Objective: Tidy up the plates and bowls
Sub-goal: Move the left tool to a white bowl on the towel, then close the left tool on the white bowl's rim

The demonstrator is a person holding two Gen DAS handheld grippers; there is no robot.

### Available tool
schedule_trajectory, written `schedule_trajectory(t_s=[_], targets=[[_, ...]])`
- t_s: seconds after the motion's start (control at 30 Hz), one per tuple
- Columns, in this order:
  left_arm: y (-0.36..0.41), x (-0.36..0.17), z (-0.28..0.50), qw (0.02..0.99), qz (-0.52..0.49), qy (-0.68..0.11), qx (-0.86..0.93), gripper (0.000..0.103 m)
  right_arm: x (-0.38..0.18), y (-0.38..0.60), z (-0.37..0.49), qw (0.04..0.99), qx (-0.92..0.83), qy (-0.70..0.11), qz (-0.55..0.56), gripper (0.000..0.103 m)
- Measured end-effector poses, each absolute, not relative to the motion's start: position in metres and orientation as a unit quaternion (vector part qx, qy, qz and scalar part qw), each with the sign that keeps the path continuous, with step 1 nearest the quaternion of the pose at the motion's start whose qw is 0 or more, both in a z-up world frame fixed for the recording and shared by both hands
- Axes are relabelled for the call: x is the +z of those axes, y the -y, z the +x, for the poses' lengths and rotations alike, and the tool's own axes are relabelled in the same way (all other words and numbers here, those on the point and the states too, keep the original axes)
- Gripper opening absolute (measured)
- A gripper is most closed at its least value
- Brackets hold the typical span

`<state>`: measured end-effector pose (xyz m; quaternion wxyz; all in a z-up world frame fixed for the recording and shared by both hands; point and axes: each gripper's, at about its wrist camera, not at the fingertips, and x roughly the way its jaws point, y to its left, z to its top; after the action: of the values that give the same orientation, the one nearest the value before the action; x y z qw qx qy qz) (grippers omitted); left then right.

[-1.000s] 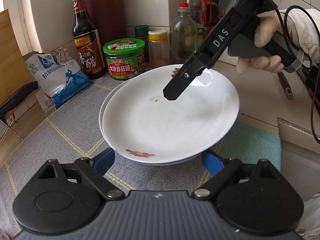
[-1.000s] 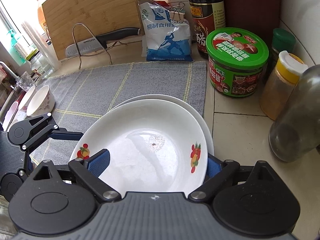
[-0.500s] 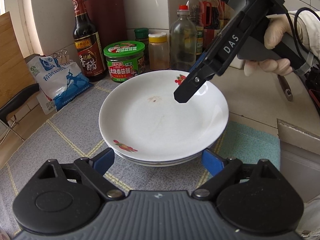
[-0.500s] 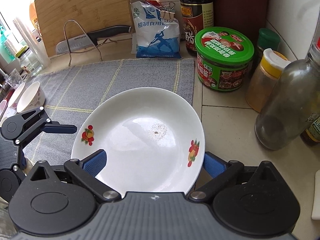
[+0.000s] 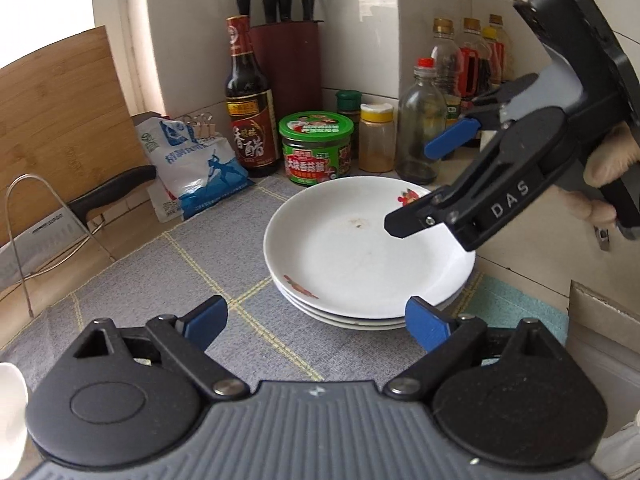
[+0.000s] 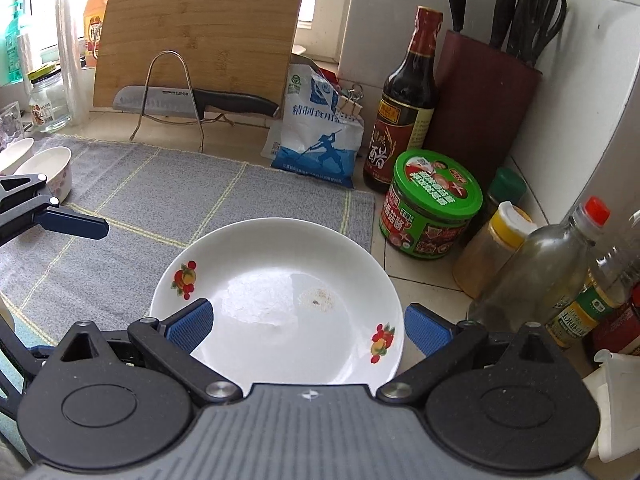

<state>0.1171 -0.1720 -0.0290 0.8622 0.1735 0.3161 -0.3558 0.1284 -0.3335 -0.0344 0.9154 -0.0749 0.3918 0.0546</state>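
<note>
A stack of white round ceramic plates with fruit motifs (image 5: pixel 360 256) is set on the grey checked mat (image 6: pixel 168 184), beside a green-lidded jar (image 6: pixel 432 208). The left gripper (image 5: pixel 316 320) and right gripper (image 6: pixel 308 324) are spread wide, nothing grasped.

Your top white fruit-patterned plate (image 5: pixel 360 256), which hung tilted and off-centre a second ago, now lies flat and squared on the stack of white plates (image 5: pixel 352 318). Your right gripper (image 5: pixel 424 184), its jaws just widened with nothing between them, is higher above the plate. Your left gripper (image 5: pixel 316 320) is farther back.
</note>
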Motion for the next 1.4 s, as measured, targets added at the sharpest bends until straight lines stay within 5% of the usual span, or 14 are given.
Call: schedule_trajectory(t_s=[0.77, 1.4], targets=[[0.007, -0.001, 0.068, 0.906, 0.129, -0.347, -0.205, 0.097, -0.044, 0.156, 0.081, 0.920, 0.160, -0.348, -0.088, 0.103], [-0.158, -0.013, 0.105, 0.892, 0.159, -0.402, -0.133, 0.091, -0.067, -0.022, 0.073, 0.893, 0.285, -0.329, -0.114, 0.103]])
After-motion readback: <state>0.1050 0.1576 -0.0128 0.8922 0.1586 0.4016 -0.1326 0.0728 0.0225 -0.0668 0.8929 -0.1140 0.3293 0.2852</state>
